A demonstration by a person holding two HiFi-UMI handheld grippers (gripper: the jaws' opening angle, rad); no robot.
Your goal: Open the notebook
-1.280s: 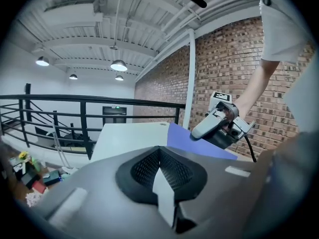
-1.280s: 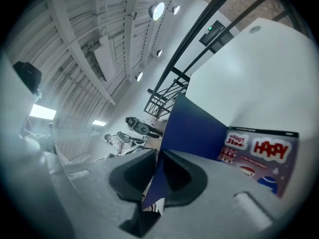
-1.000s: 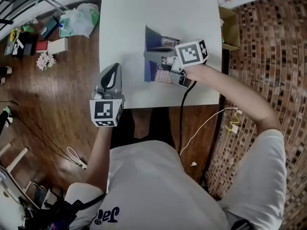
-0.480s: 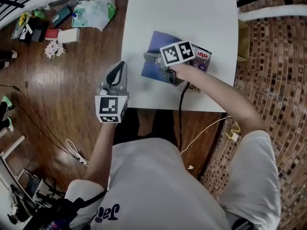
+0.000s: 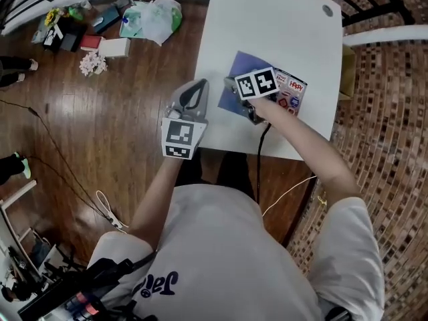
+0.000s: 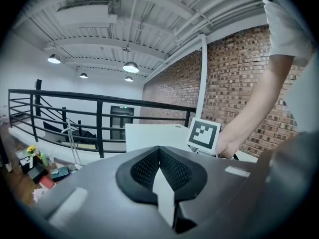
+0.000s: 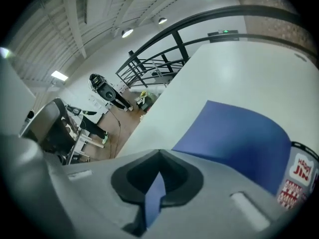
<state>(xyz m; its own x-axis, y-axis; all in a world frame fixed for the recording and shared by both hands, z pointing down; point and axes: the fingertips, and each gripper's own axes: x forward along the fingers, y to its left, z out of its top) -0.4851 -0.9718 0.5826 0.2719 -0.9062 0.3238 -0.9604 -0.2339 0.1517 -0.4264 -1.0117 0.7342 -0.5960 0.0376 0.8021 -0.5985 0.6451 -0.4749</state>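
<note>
Head view: the notebook (image 5: 239, 64) lies open on the white table (image 5: 267, 25), at 1 o'clock from the frame's centre. Its blue cover (image 5: 229, 100) lies flat toward 9 o'clock and its stickered page (image 5: 292, 93) toward 3 o'clock. The right gripper (image 5: 232, 83) and its marker cube hide the notebook's middle. The left gripper (image 5: 198, 84) hangs at 12 o'clock by the table's left edge, apart from the notebook. Neither pair of jaws can be read from here.

Left gripper view: the left gripper's jaws meet on nothing, and a thin slit shows only white table. The gripper's own body hides the notebook. The right gripper's marker cube (image 6: 203, 135) sits at 1 o'clock.

Right gripper view: the jaws have just been closing and now meet, with nothing between them. The slit shows a sliver of blue cover beyond. The cover spreads flat from 1 to 3 o'clock, and the stickered page is cut off at 4 o'clock.
</note>
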